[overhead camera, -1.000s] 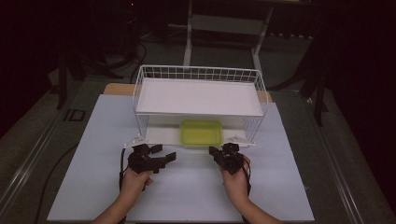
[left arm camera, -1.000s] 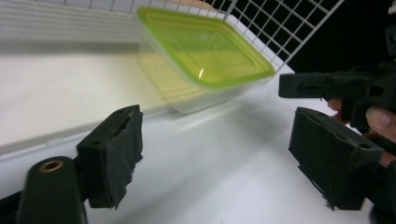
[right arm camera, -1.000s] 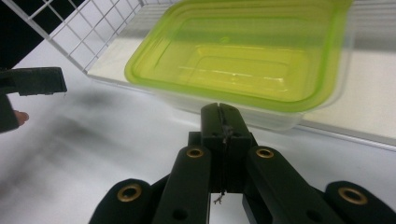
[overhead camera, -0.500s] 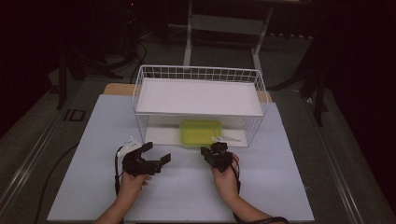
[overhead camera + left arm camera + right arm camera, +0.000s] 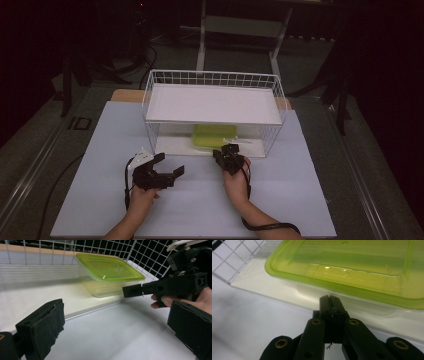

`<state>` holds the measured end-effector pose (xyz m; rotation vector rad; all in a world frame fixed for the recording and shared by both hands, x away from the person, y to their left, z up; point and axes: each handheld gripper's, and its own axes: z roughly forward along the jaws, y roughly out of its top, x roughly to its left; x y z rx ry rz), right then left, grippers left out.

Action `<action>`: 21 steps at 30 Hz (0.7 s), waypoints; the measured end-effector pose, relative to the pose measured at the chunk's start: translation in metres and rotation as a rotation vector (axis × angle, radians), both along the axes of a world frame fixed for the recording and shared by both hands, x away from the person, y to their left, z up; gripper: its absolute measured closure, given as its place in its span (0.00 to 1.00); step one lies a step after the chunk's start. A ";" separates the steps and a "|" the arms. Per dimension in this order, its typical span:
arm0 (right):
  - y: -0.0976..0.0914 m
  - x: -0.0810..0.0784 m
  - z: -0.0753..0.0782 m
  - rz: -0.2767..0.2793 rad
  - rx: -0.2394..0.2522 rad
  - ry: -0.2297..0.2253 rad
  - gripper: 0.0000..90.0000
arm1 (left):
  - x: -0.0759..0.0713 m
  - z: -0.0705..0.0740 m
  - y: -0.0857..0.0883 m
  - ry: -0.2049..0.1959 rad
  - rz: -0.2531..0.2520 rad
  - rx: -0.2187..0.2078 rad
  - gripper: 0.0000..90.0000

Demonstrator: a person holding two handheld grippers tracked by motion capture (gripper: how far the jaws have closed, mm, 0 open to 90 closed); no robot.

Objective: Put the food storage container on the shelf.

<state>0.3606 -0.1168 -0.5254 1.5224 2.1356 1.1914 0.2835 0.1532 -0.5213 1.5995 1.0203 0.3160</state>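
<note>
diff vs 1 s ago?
The right gripper moved forward and leftward to the green-lidded clear plastic container, jaws shut, holding nothing. The left gripper drew back slightly and stayed open. The container and white wire rack stayed put.

A clear rectangular container [image 5: 214,135] with a green lid [image 5: 108,267] sits closed and level on the wire rack's [image 5: 150,125] lower shelf.

The wire rack's white shelf [image 5: 212,102] hides most of the green-lidded container [image 5: 214,135] from above; the right gripper view's top edge crops its lid [image 5: 352,267].
</note>
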 end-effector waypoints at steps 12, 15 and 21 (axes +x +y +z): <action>0.001 0.020 -0.004 -0.052 0.006 0.000 1.00 | -0.003 0.003 0.000 -0.019 0.008 0.008 0.02; -0.001 0.023 -0.003 -0.060 0.004 -0.007 1.00 | -0.003 0.003 -0.001 -0.018 0.006 0.006 0.02; -0.003 0.031 -0.005 -0.075 0.009 -0.002 1.00 | -0.004 0.003 -0.004 -0.019 -0.003 0.009 0.02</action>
